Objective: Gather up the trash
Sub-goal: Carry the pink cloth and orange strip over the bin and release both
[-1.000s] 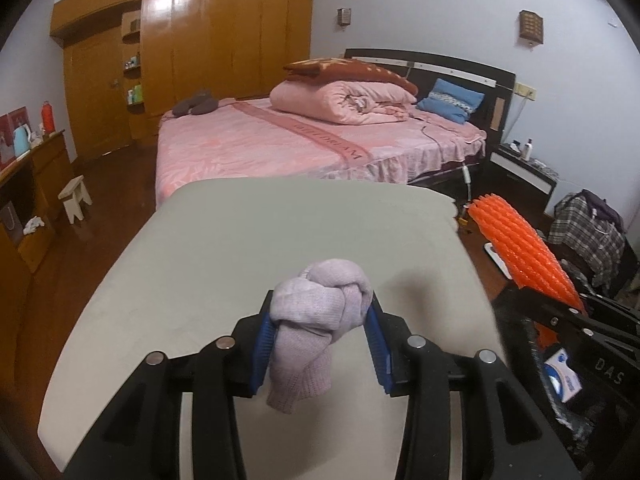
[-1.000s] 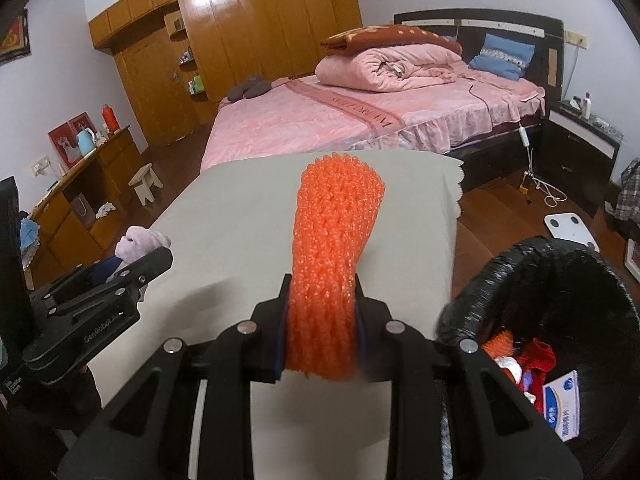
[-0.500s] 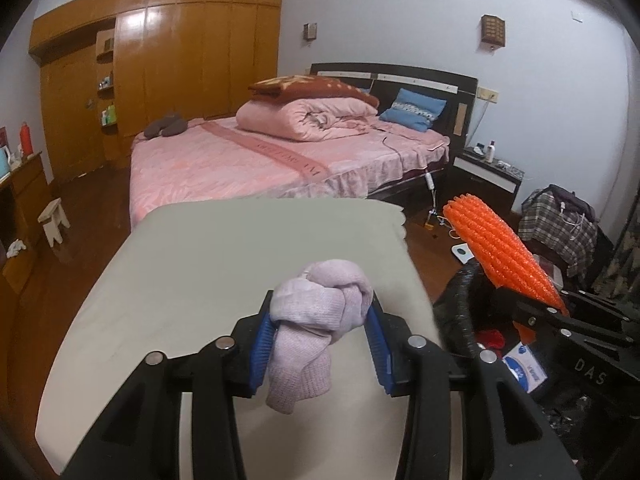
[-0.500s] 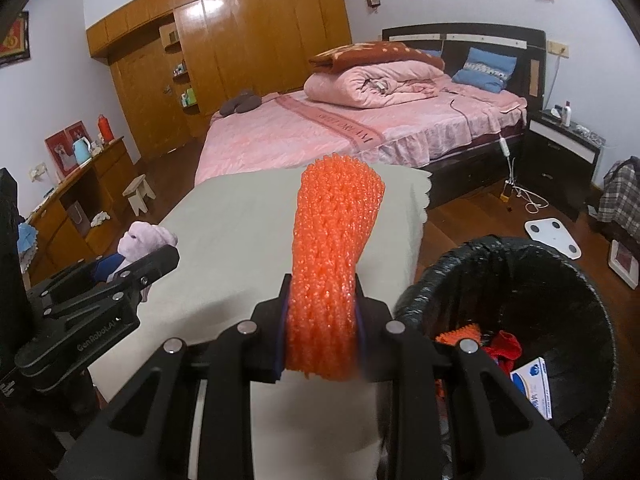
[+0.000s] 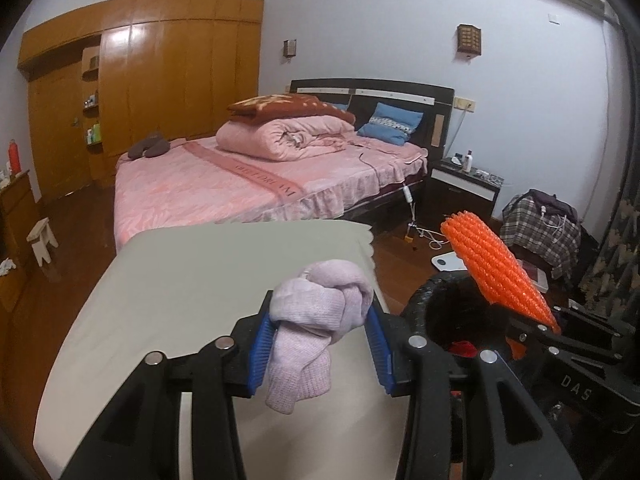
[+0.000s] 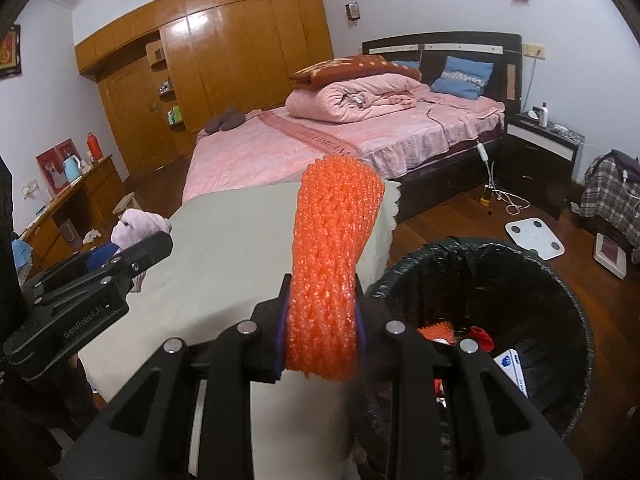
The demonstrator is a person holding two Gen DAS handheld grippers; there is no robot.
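Note:
My left gripper (image 5: 320,344) is shut on a knotted pale purple sock (image 5: 316,320) and holds it above the right edge of the grey-covered table (image 5: 192,296). My right gripper (image 6: 322,340) is shut on an orange foam net sleeve (image 6: 332,256), which stands up between the jaws. The black-lined trash bin (image 6: 552,280) sits on the floor just right of the table; it holds orange and red scraps and a white-blue box. In the left wrist view the bin (image 5: 424,296) is at the right, with the orange sleeve (image 5: 500,272) over it.
A pink bed (image 5: 224,184) with folded quilts stands beyond the table. A black nightstand (image 6: 540,148), a white scale (image 6: 534,234) and a plaid bag (image 5: 540,232) are on the wooden floor to the right. A wooden dresser (image 6: 76,200) lines the left wall.
Both grippers have swung right toward the bin with their loads still held. The bin now fills more of the right wrist view, and the table has slid left.

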